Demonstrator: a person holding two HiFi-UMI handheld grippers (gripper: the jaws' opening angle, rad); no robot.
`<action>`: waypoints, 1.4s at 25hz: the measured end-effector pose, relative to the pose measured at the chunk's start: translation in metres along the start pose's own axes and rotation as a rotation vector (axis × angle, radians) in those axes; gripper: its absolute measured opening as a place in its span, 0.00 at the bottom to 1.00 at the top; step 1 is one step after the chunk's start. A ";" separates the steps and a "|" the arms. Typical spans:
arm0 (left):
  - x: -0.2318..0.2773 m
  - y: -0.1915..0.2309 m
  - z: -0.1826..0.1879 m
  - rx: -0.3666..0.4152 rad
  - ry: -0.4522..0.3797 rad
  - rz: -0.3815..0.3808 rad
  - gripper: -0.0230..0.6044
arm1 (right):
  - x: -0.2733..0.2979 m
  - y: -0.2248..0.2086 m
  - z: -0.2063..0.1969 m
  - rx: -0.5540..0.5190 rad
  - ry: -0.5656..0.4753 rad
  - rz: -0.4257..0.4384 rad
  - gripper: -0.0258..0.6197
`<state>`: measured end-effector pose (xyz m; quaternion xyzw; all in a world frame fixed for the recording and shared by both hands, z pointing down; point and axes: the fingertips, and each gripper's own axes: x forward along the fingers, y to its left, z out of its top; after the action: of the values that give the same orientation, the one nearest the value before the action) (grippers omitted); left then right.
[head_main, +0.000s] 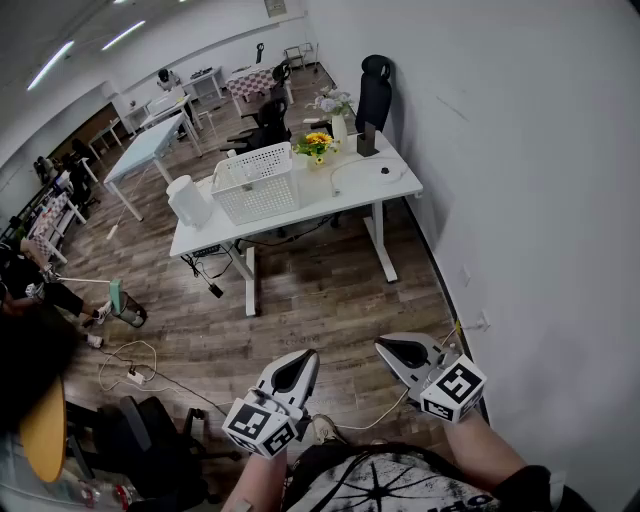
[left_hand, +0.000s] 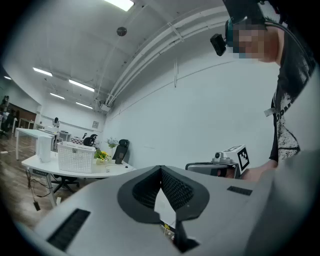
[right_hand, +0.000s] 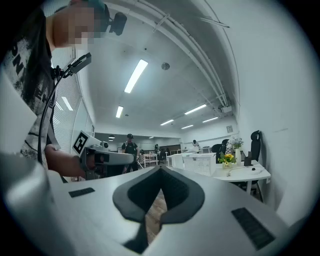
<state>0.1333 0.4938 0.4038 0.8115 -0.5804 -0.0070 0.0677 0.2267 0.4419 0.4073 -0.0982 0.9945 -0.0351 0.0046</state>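
Note:
My left gripper (head_main: 303, 358) and right gripper (head_main: 386, 346) hang side by side over the wooden floor (head_main: 320, 300), close to my body and well short of the white desk (head_main: 345, 192). Each is shut, its jaws meeting at the tips with nothing between them. In the left gripper view the closed jaws (left_hand: 161, 168) point toward the desk and the white wall, with the right gripper (left_hand: 220, 167) beside them. The right gripper view shows its closed jaws (right_hand: 160, 169) and the left gripper (right_hand: 102, 159) at the left.
On the desk stand a white perforated basket (head_main: 257, 183), yellow flowers (head_main: 317, 145) and a white cylinder (head_main: 188, 200). A black chair (head_main: 374, 92) is behind it. Cables (head_main: 130, 375) lie on the floor at the left. A white wall (head_main: 540, 200) runs along the right.

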 end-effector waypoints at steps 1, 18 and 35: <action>0.001 0.001 -0.001 -0.007 -0.002 0.002 0.05 | 0.000 0.000 0.001 -0.002 -0.001 0.003 0.07; 0.007 0.045 -0.013 -0.050 0.008 0.029 0.05 | 0.038 -0.017 -0.006 0.084 -0.021 0.062 0.07; 0.034 0.222 0.006 -0.072 0.031 -0.025 0.05 | 0.213 -0.061 0.003 0.071 -0.012 0.013 0.07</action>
<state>-0.0647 0.3910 0.4266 0.8157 -0.5685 -0.0163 0.1059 0.0294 0.3406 0.4085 -0.0919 0.9932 -0.0695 0.0144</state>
